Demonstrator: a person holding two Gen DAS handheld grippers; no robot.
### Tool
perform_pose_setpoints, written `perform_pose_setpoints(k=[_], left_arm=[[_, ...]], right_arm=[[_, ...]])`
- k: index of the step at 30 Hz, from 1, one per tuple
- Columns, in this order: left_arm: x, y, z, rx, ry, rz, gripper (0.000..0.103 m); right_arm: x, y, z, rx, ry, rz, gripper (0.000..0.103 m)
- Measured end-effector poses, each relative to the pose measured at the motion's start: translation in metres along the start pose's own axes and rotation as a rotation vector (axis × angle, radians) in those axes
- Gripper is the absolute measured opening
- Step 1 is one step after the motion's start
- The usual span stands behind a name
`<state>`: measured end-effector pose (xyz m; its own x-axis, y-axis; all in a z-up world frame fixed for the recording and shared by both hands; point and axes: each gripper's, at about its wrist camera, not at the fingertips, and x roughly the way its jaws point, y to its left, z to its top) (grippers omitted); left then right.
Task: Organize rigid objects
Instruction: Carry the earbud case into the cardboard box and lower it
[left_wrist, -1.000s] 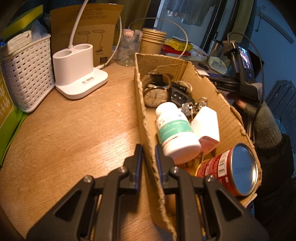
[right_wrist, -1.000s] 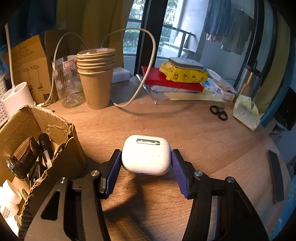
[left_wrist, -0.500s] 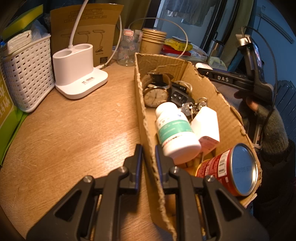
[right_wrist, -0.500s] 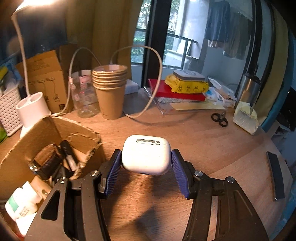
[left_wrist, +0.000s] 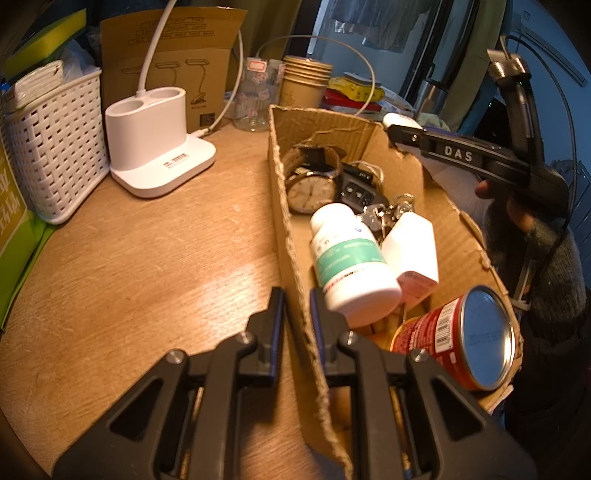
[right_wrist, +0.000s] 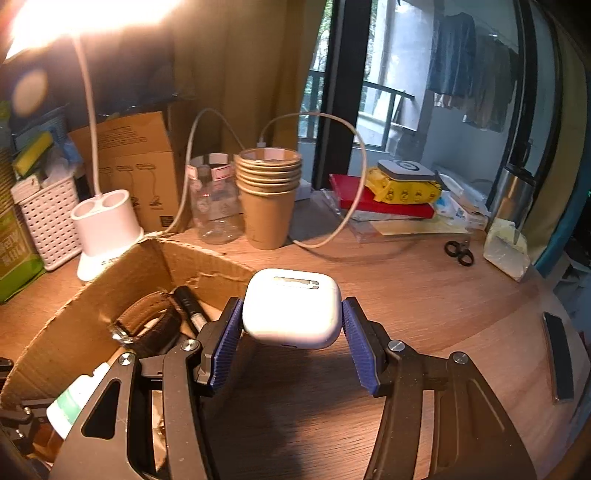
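Note:
A torn cardboard box (left_wrist: 454, 229) lies on the wooden desk. It holds a wristwatch (left_wrist: 308, 192), a car key fob (left_wrist: 356, 190), a white pill bottle (left_wrist: 351, 258) with a green label, a smaller white bottle (left_wrist: 412, 247) and a red can (left_wrist: 461, 347). My left gripper (left_wrist: 297, 317) is shut on the box's left wall near its front end. My right gripper (right_wrist: 291, 317) is shut on a white earbud case (right_wrist: 291, 306), held in the air beside the box's (right_wrist: 66, 332) far right corner. In the left wrist view the earbud case (left_wrist: 397, 120) shows just above that corner.
Behind the box stand stacked paper cups (right_wrist: 267, 199), a clear plastic jar (right_wrist: 214, 199), a white lamp base (left_wrist: 155, 140) with its cable, and a white basket (left_wrist: 55, 147). Books (right_wrist: 384, 199), scissors (right_wrist: 460, 253) and a dark strip (right_wrist: 557, 354) lie to the right.
The right gripper has risen and swung left with the earbud case, so more of the box shows beneath it. The left gripper and the box have stayed put.

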<state>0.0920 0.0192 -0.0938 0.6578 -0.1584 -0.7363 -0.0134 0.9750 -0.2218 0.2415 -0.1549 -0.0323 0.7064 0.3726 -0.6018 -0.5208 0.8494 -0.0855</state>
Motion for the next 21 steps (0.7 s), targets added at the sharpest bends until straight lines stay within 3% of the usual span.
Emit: perform_pose_setpoints(k=[21], left_arm=[[0.000,0.000,0.000,0.000,0.000,0.000,0.015]], right_arm=[[-0.003,0.043,0.002,-0.098,-0.001,0.080,0.058]])
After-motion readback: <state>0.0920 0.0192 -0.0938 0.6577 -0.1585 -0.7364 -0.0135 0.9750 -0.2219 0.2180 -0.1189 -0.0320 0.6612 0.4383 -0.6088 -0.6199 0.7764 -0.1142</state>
